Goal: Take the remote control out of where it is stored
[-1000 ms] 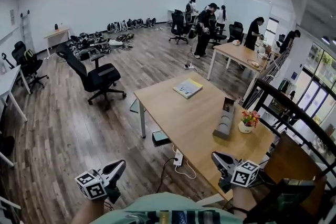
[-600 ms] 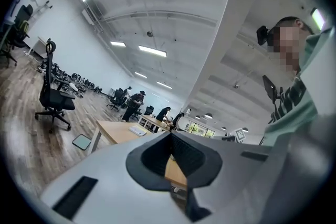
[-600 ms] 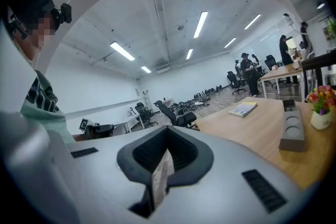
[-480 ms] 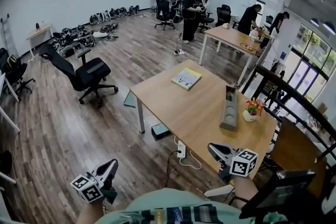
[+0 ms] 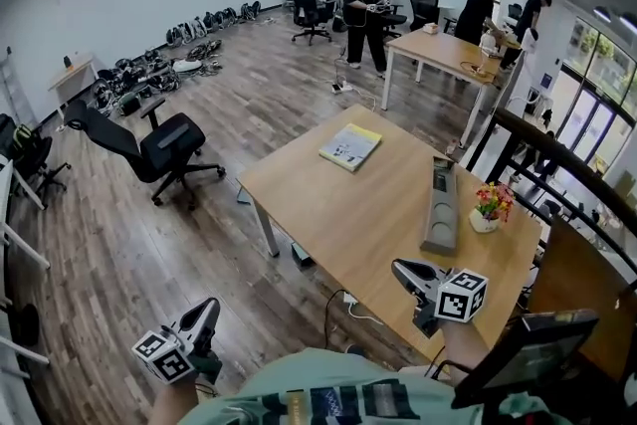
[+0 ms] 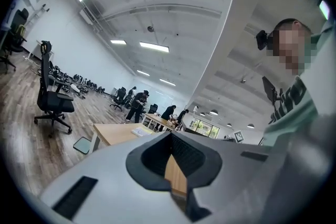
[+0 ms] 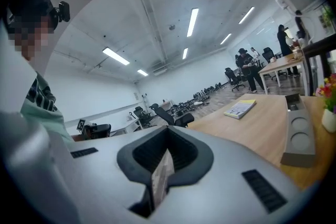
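0 steps done: our left gripper (image 5: 209,309) and right gripper (image 5: 400,268) are closed, empty, short of the grey holder (image 5: 439,226) on the table (image 5: 338,209), its far end apparently holding the remote (image 5: 441,176).

Bright, even light comes from ceiling strip lights (image 7: 192,22) and windows (image 5: 600,75) at the right; fisheye distortion bends every edge, corners darken, shadows are faint.
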`<state>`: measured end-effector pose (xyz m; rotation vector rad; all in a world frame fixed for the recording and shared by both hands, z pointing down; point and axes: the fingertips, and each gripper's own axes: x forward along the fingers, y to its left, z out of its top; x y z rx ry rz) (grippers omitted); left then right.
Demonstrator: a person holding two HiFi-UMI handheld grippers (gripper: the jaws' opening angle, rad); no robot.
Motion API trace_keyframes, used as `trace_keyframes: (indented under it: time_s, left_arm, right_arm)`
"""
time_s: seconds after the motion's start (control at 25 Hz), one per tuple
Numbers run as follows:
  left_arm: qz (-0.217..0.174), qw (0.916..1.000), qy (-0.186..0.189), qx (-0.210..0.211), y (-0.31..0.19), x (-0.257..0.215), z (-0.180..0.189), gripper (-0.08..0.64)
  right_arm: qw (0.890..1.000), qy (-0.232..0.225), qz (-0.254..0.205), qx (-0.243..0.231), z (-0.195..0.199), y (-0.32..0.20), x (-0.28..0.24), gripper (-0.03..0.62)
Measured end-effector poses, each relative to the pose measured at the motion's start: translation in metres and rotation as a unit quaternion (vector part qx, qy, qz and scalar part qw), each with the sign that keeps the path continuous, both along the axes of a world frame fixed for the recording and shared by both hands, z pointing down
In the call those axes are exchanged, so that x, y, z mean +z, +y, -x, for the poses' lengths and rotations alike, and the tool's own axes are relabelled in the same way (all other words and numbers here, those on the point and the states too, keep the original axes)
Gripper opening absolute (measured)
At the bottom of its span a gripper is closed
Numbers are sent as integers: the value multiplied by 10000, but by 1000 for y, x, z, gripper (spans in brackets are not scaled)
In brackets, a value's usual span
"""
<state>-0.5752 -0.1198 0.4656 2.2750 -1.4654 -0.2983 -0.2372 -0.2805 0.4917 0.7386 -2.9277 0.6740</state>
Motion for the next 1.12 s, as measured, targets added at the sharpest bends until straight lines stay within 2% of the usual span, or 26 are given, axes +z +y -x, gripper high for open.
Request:
trace_keyframes:
  time_s: [0.28, 0.6, 0.84, 0.96, 1.12]
  left_arm:
    - [6, 9998, -213, -38, -95, -18, -66, -6]
    - [313, 9973, -505, 443, -188, -16, -152, -6]
    - [431, 9890, -756, 1198, -259, -3, -215, -6]
    - [415, 9809, -764, 1739, -296, 9, -251, -6]
    - [300, 9659, -719, 2469, -342, 24, -296, -6]
  right_arm:
    - [9996, -201, -40, -190, -53, -100, -2, -3]
    - [9990, -431, 86, 73, -133, -164, 18, -3]
    - [9955, -585, 293, 688, -209, -169, 49, -3]
    - [9911, -510, 453, 1143, -243, -157, 70, -3]
    - [9816, -278, 652, 1773, -278, -132, 84, -3]
